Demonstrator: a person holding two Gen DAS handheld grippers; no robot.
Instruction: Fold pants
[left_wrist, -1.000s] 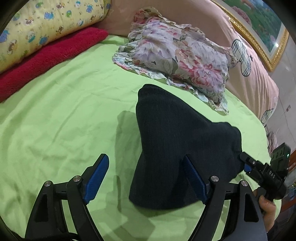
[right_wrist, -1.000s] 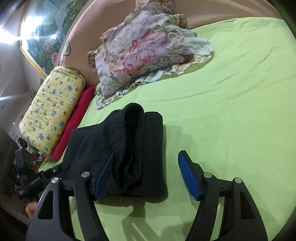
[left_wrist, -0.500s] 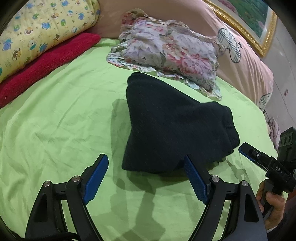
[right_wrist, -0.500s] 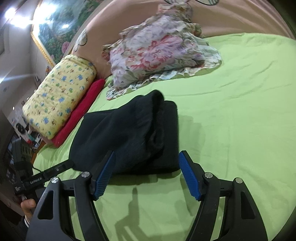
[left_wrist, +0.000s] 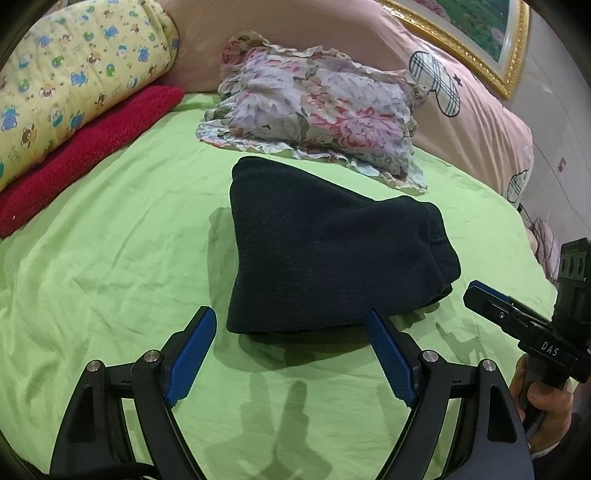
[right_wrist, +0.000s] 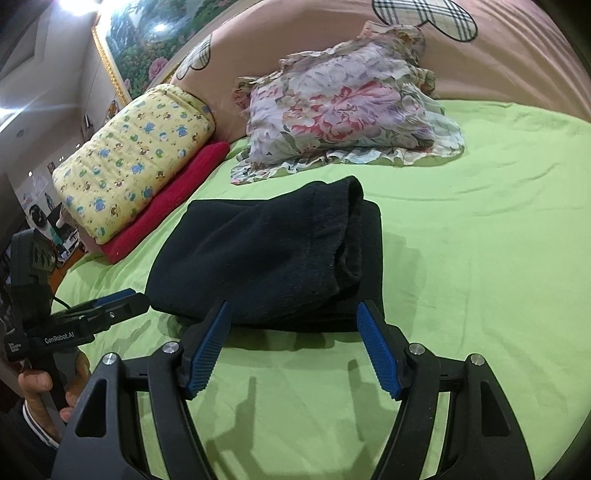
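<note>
Lying folded into a thick, dark bundle, the pants (left_wrist: 325, 251) sit near the middle of the green bed sheet (left_wrist: 110, 229), their soft knit so dark that the seams and layers are hard to make out. In the right wrist view a rolled edge shows along the bundle's 3 o'clock side. The left gripper (left_wrist: 291, 354) hangs just short of the bundle's near edge, jaws wide apart with nothing between them; its body is cut off by the bottom of the frame. The right gripper (right_wrist: 293, 349) likewise hangs at the near edge, jaws apart and empty, pads clear of the cloth. At 12 o'clock from the pants lies a crumpled floral pillow (left_wrist: 317, 107) with a frilled border. At 10 o'clock a yellow printed pillow (left_wrist: 74, 74) rests on a red fuzzy towel (left_wrist: 85, 155). A pink quilt (left_wrist: 480, 122) rises behind, and a gold-framed picture (left_wrist: 476, 33) is cut off at the top.
</note>
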